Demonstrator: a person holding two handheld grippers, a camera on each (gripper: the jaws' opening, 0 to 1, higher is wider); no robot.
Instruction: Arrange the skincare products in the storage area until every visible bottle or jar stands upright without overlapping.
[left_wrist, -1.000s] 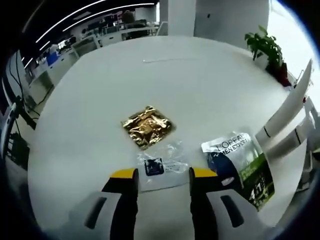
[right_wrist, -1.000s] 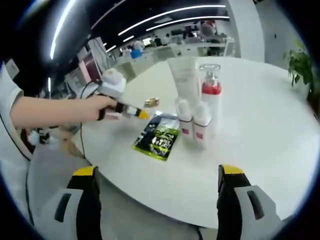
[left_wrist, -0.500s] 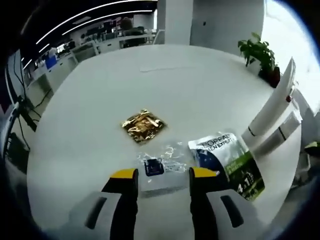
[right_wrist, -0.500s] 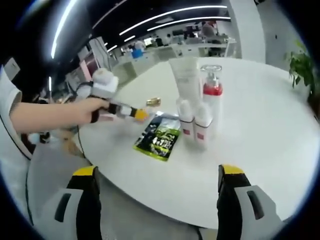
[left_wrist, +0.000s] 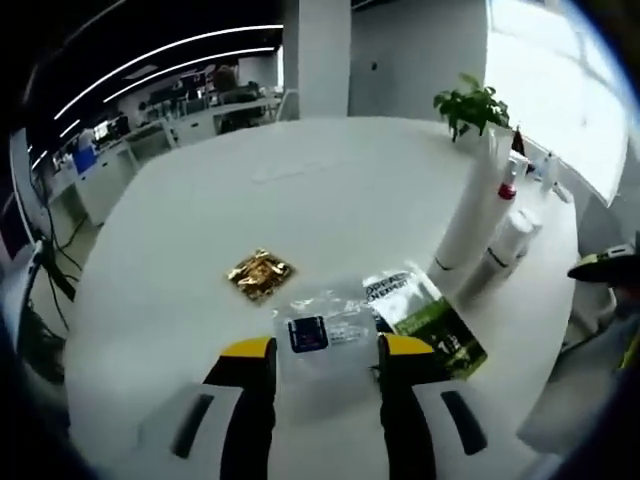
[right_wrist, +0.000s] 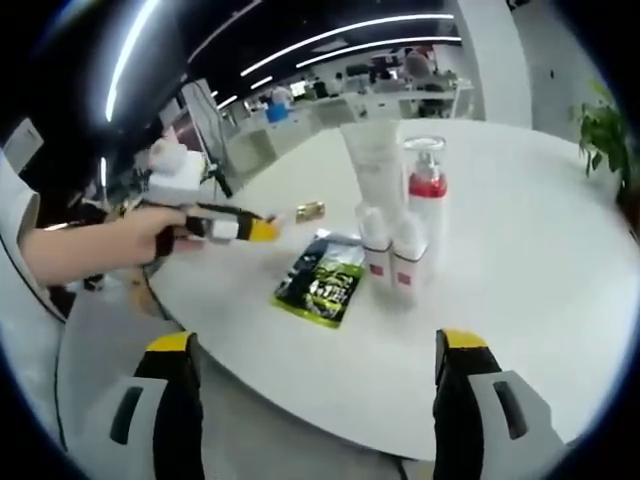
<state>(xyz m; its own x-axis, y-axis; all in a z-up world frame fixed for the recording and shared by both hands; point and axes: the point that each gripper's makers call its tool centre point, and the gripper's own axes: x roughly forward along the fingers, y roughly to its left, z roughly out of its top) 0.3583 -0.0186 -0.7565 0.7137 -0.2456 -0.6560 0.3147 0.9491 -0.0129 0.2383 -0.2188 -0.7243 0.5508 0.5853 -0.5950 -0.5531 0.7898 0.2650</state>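
A potted plant (left_wrist: 470, 105) stands at the white round table's (left_wrist: 330, 180) far edge; office desks (right_wrist: 400, 95) behind.

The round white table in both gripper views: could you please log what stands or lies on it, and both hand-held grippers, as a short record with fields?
surface: round white table
upright: tall white tube; red-collared pump bottle; two small white bottles
flat: green-and-black sachet; gold foil packet; clear plastic sachet with dark label
left hand-held gripper: open, over the clear sachet
right hand-held gripper: open, holding nothing

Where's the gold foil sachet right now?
In the left gripper view, the gold foil sachet lies flat on the white table, just beyond the clear sachet.
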